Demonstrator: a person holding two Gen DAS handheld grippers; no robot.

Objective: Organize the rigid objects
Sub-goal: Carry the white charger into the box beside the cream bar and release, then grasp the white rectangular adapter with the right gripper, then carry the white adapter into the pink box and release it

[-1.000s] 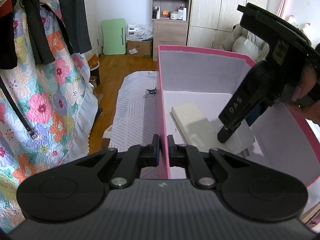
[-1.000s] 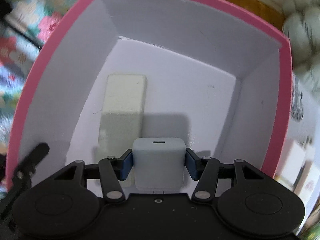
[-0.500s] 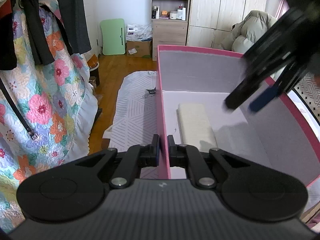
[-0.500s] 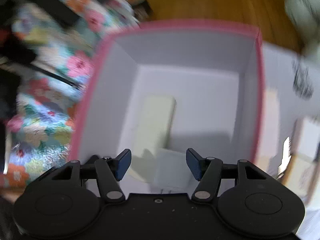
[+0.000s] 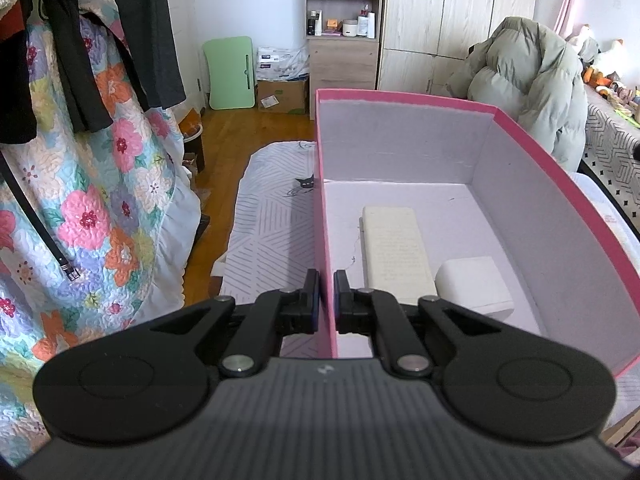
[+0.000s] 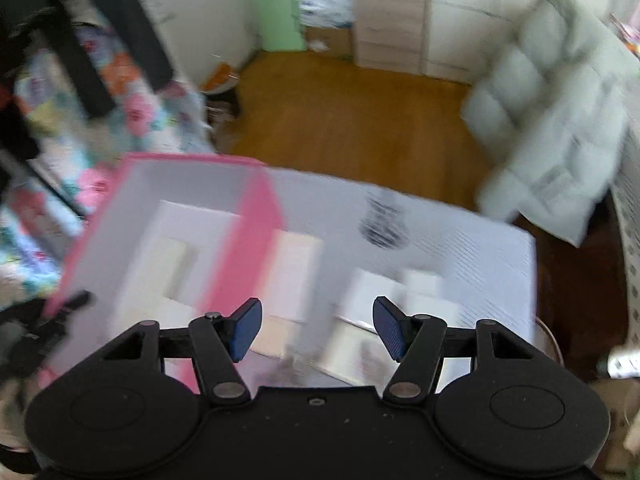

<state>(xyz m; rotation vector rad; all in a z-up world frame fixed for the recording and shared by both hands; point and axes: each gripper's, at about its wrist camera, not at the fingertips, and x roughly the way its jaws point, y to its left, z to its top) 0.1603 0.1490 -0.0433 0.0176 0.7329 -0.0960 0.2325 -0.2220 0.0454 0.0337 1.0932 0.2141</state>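
A pink box (image 5: 560, 184) with a white inside stands on the bed. In it lie a long cream block (image 5: 394, 248) and a white charger cube (image 5: 474, 282), side by side. My left gripper (image 5: 326, 300) is shut on the box's left wall, one finger on each side. My right gripper (image 6: 316, 332) is open and empty, high above the bed to the right of the box (image 6: 256, 224). Blurred white boxes (image 6: 400, 292) lie on the bed below it.
A floral quilt (image 5: 100, 208) and dark clothes hang on the left. A grey puffer jacket (image 5: 528, 80) lies at the back right. A striped white sheet (image 5: 272, 216) covers the bed, with wooden floor (image 6: 360, 120) beyond it.
My right gripper let go of the white charger cube inside the box, opened, and lifted out up and to the right. My left gripper kept its hold on the box wall.
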